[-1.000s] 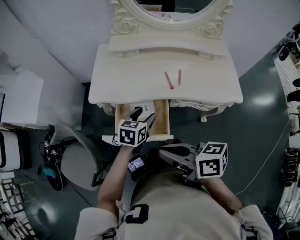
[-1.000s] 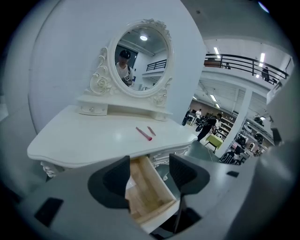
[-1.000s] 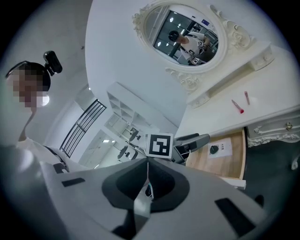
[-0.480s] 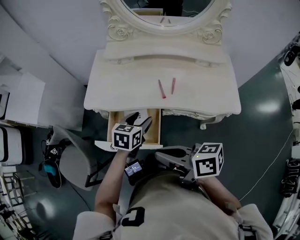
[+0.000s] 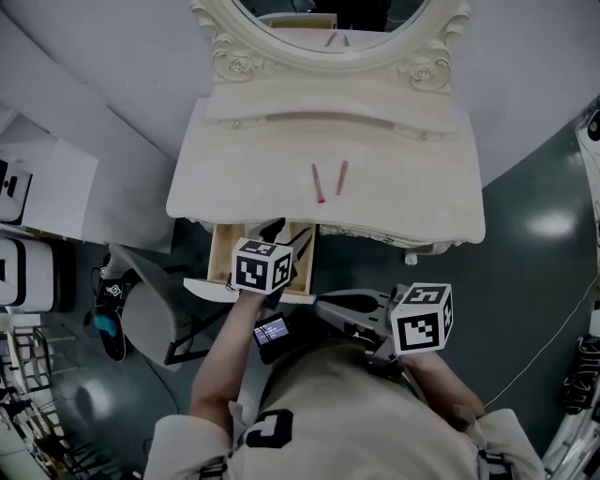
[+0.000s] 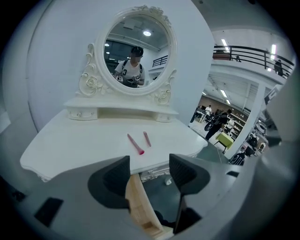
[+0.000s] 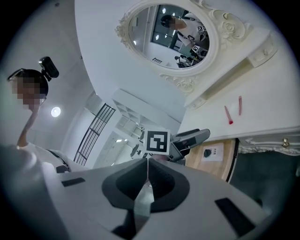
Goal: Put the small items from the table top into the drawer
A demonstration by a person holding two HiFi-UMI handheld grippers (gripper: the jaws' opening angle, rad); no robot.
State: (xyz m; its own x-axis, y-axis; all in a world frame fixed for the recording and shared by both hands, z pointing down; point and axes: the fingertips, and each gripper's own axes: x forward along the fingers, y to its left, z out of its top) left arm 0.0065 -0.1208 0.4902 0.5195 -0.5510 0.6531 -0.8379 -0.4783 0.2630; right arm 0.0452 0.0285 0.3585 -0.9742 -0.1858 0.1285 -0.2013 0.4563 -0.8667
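White vanity worktop (image 5: pixel 234 178) with oval mirror (image 5: pixel 328 23) at the back. Two thin pink sticks lie on the worktop near its front edge. The longer pink stick (image 5: pixel 317 183) has a darker tip toward the person, and the shorter pink stick (image 5: pixel 342 176) lies just beside it on the right. They are close together, not touching, and form a loose V. Neither is in the drawer.

The wooden drawer (image 5: pixel 218 258) is pulled open under the left part of the worktop. A white card-like item (image 7: pixel 213 152) lies inside it.

The left tool (image 5: pixel 286 234) is above the open drawer with its jaws wide apart and nothing between them. In the left gripper view the drawer's wooden wall shows below the gap. I can't tell if they touch.

The right tool (image 5: pixel 323 303) is low by the person's torso, well apart from the worktop, pointing left. Its jaws are pressed together and empty.
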